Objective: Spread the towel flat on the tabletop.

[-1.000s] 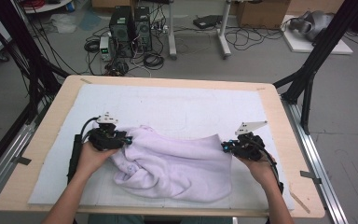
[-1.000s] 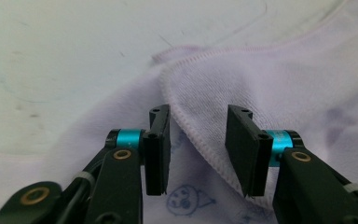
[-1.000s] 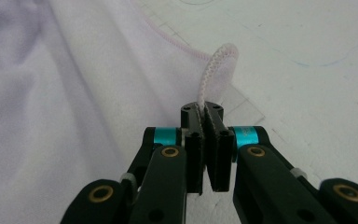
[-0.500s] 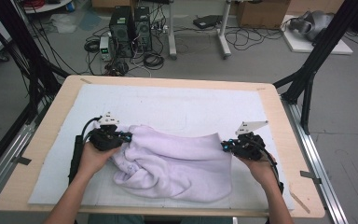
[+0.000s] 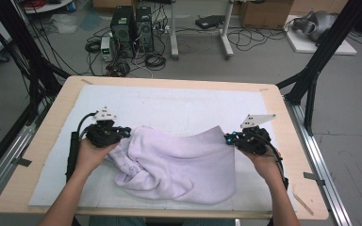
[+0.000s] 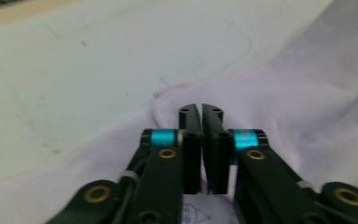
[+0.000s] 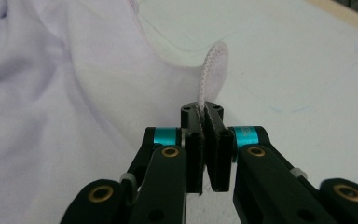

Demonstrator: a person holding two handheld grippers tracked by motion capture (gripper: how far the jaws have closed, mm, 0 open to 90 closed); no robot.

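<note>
A crumpled lilac towel (image 5: 179, 165) lies on the white mat (image 5: 184, 106) at the front middle of the table. My left gripper (image 5: 125, 133) is at the towel's left end. In the left gripper view that gripper (image 6: 201, 108) has its jaws pressed together, with towel fabric (image 6: 307, 93) under and around them and the hem curving just ahead. My right gripper (image 5: 227, 138) is at the towel's right corner. In the right gripper view the gripper (image 7: 201, 111) is shut on that corner (image 7: 213, 60), which sticks up between the jaws.
The mat covers most of the wooden table (image 5: 169, 82). Black frame posts (image 5: 311, 75) stand at the table's back corners, and metal rails (image 5: 320, 160) run along its sides. Computers and cables (image 5: 132, 28) lie on the floor behind.
Both grippers have edged slightly away from the person, taking the towel's ends with them. The towel's shape is nearly the same.
</note>
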